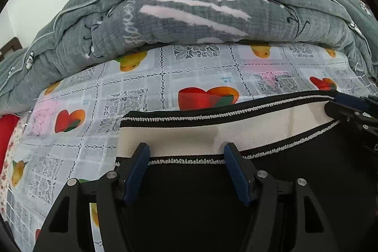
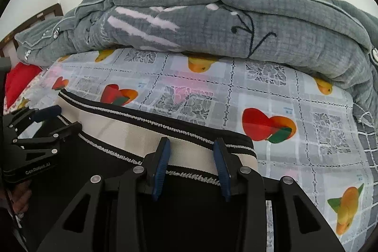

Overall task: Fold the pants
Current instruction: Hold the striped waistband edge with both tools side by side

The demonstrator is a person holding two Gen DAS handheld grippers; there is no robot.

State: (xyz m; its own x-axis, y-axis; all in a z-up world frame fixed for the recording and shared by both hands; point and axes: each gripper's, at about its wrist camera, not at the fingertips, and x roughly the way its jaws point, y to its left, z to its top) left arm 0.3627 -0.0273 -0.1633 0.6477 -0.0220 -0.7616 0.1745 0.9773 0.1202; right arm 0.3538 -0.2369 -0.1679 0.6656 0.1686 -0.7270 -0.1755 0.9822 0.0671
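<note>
Both claws sit at the waistband (image 1: 212, 134) of the black pants (image 1: 189, 193), which lie on a bed covered by a fruit-print sheet (image 1: 94, 96). With its fingers spread wide, the left claw (image 1: 186, 152) holds nothing, its blue tips resting at the waistband's near edge by the left corner. The right claw (image 2: 191, 148) is parted too, tips against the band near the right corner, gripping nothing. Folding looks barely begun (no crease is visible, and the legs are out of view behind the claws). Everything seems left to do: closing on the band, lifting, and laying the pants over. A rolled grey quilt (image 1: 189, 15) lies beyond, well apart.
</note>
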